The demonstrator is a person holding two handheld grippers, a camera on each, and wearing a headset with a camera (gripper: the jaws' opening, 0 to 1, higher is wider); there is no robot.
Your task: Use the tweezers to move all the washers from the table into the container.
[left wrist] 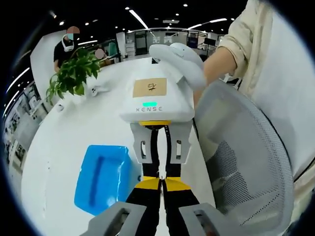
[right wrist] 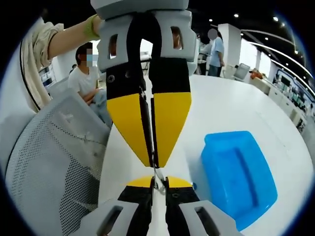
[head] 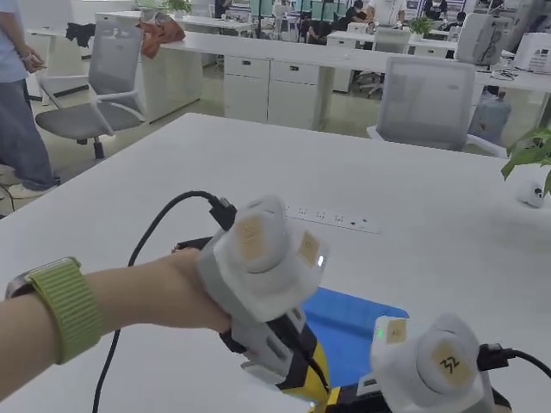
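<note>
Right gripper view | left gripper and right gripper both clamp tweezers | head view | wristband

Container: plain bright blue.
Table: plain white.
Left gripper: white shell, black fingers, yellow tips.
Right gripper: same colours, green light.
Wristband: olive-green weave.
Chair: grey mesh.
Cable: black.
Plant: green leaves.
</note>
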